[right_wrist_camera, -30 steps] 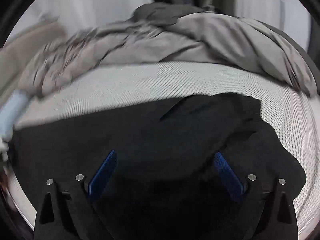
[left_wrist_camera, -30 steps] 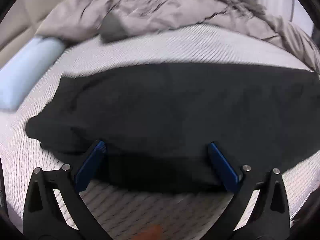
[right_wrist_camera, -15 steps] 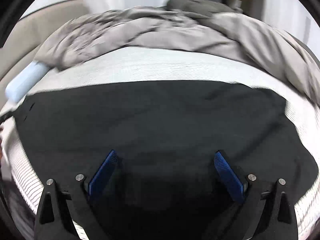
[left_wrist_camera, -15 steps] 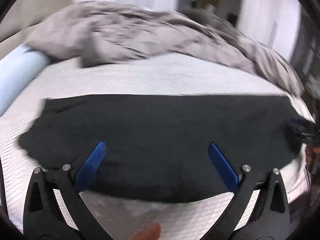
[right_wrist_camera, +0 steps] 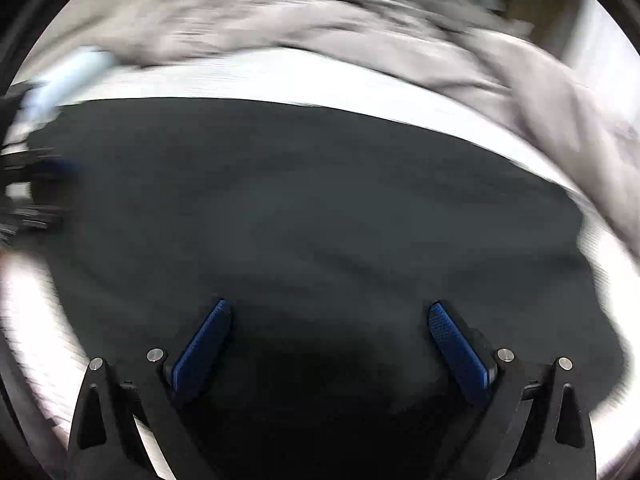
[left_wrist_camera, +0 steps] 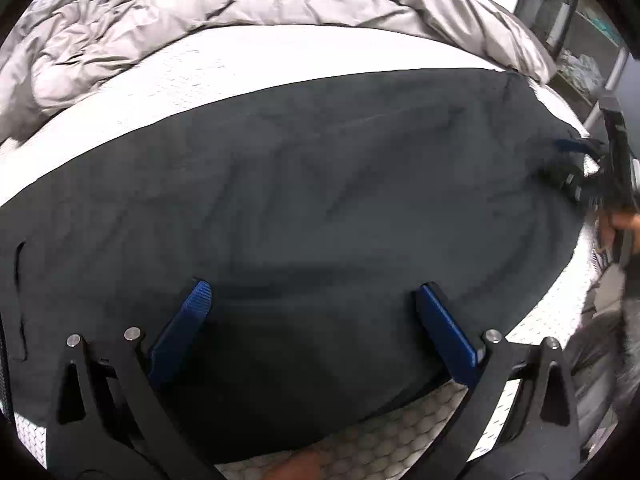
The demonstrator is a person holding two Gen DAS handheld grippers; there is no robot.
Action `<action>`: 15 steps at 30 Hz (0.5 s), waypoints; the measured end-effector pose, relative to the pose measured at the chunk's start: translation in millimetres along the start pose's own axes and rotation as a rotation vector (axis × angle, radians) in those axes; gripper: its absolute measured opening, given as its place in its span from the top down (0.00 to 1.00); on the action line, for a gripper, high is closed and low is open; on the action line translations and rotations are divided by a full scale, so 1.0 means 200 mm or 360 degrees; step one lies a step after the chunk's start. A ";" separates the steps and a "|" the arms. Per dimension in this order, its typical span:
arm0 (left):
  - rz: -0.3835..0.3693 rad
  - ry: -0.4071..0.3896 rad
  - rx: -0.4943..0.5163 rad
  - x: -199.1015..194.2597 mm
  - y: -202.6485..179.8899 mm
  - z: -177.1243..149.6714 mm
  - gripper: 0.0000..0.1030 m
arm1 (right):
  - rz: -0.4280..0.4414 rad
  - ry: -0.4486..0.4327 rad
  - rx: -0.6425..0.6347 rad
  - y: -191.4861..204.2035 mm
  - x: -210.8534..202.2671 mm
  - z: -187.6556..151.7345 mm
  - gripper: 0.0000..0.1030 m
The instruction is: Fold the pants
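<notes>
The black pants (left_wrist_camera: 320, 208) lie spread flat across the white mattress (left_wrist_camera: 240, 60), and they fill the right wrist view (right_wrist_camera: 320, 208) too. My left gripper (left_wrist_camera: 312, 292) is open and empty, its blue pads just above the near part of the cloth. My right gripper (right_wrist_camera: 330, 316) is open and empty over the pants. The right gripper also shows at the far right of the left wrist view (left_wrist_camera: 576, 160), at the pants' end. The left gripper shows blurred at the left edge of the right wrist view (right_wrist_camera: 36, 184).
A rumpled grey duvet (left_wrist_camera: 200, 4) is piled along the far side of the bed. A light blue pillow (right_wrist_camera: 68, 72) lies at the far left. Shelves (left_wrist_camera: 580, 60) stand beyond the bed's right end. The mattress edge runs near the grippers.
Both grippers have moved in closer over the pants, which now lie flatter and more spread out. The right wrist view is swinging and blurred.
</notes>
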State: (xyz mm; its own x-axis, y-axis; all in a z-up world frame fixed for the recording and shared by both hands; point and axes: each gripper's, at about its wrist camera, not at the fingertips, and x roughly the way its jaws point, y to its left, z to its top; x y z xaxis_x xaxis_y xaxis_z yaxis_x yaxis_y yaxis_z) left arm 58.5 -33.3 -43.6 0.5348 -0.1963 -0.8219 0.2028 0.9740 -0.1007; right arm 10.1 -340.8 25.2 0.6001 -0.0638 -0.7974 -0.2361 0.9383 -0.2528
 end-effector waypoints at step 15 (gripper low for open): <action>0.0017 -0.0224 -0.0075 -0.16 -0.10 0.17 0.01 | 0.0218 -0.0116 0.0256 -0.07 -0.17 0.20 0.00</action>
State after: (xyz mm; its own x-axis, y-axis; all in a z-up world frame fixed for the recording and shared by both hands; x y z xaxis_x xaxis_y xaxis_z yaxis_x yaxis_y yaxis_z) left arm 65.6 -49.6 4.0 0.6469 -0.1968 -0.7367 0.1597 0.9797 -0.1214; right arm 23.6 -337.9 76.6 0.6256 0.0872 -0.7752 -0.1978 0.9790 -0.0495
